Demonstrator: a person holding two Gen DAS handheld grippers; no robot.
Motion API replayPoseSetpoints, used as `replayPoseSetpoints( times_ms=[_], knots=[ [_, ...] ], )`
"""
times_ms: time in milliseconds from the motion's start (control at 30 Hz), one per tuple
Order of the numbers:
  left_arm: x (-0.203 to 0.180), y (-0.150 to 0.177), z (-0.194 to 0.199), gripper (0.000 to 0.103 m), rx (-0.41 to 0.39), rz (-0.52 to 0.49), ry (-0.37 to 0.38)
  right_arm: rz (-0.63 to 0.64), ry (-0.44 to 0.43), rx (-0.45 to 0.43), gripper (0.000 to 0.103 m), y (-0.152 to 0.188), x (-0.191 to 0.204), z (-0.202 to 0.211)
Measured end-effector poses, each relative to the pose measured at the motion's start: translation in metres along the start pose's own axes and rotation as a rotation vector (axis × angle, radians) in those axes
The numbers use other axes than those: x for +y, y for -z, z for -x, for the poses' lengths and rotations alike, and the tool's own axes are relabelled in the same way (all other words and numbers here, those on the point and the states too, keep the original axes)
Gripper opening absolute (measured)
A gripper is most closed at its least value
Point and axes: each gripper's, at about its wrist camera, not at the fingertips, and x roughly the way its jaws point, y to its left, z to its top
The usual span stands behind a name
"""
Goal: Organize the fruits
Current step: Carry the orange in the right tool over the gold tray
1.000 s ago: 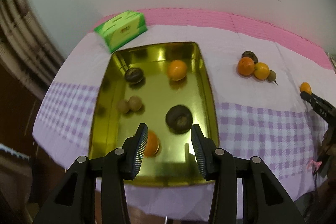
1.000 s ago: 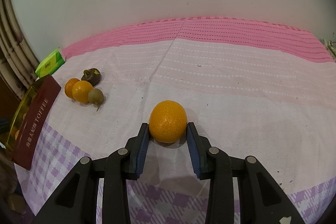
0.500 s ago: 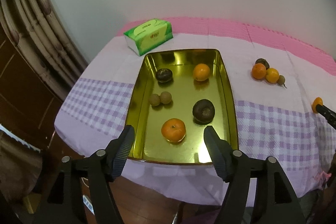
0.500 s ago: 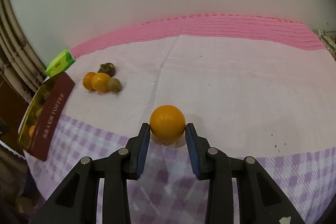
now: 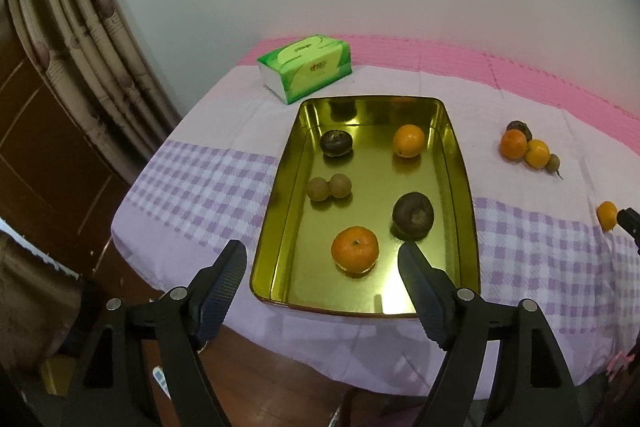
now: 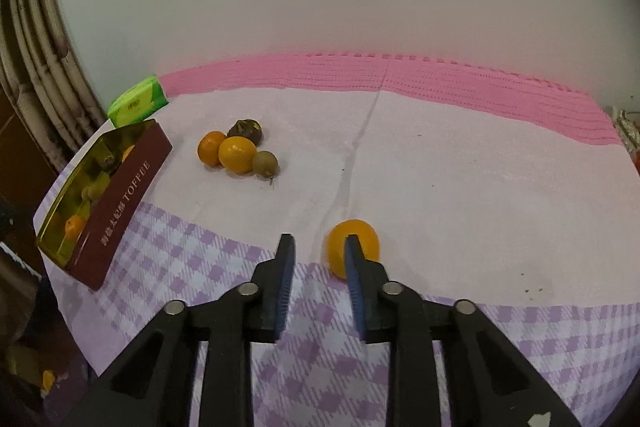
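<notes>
So the gold tin [image 5: 460, 163] on the desk [image 5: 208, 187] has six fruits in it already, the nearest being a tangerine [image 5: 354, 250]. Left tongs [image 5: 320, 263] have just been spreading and hang wide apart with nothing between them. Over on the right, a loose orange [image 6: 358, 247] sits on the cloth, half hidden behind one finger [image 6: 354, 267] of the right tongs [image 6: 316, 247], which have just been opening and aren't squeezing it. Four more fruits [image 6: 236, 147] are bunched beside the tin.

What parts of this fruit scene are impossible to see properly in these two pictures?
- Right wrist view: the loose orange is partly covered by a finger of the right gripper.
- Right wrist view: the tin's near wall hides most fruit inside.
- Left wrist view: the frame edge crops the right gripper.
</notes>
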Motion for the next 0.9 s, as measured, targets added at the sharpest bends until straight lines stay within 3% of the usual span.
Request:
replayPoseSetpoints(
  times_ms=[67, 100, 367, 433, 500, 600, 667, 900],
  knots=[
    [-0.004, 0.001, -0.001, 0.08, 0.005, -0.012, 0.003, 0.002, 0.009, -0.005, 0.052, 0.001, -0.005, 0.001],
    [-0.006, 0.002, -0.002, 0.08, 0.009, -0.018, 0.004, 0.002, 0.011, -0.002, 0.054, 0.001, -0.007, 0.0],
    [-0.016, 0.005, -0.006, 0.081, 0.022, -0.046, 0.0, 0.018, 0.028, 0.065, 0.054, -0.007, -0.02, -0.035],
    [-0.016, 0.006, -0.007, 0.081, 0.027, -0.047, -0.002, 0.006, 0.02, 0.102, 0.036, -0.008, -0.023, -0.049],
    [-0.014, 0.005, -0.008, 0.081, 0.025, -0.043, -0.003, 0.016, 0.022, 0.127, 0.032, -0.007, -0.02, -0.056],
    [-0.004, 0.002, -0.006, 0.081, 0.007, -0.02, -0.026, 0.014, -0.024, 0.105, 0.032, -0.011, -0.011, -0.044],
    [0.008, -0.002, -0.005, 0.081, -0.009, 0.023, -0.04, 0.008, -0.119, 0.046, 0.032, -0.019, 0.001, -0.025],
    [0.024, -0.004, -0.009, 0.081, -0.003, 0.076, -0.078, 0.151, -0.262, -0.015, 0.032, -0.058, 0.085, -0.001]
  ],
)
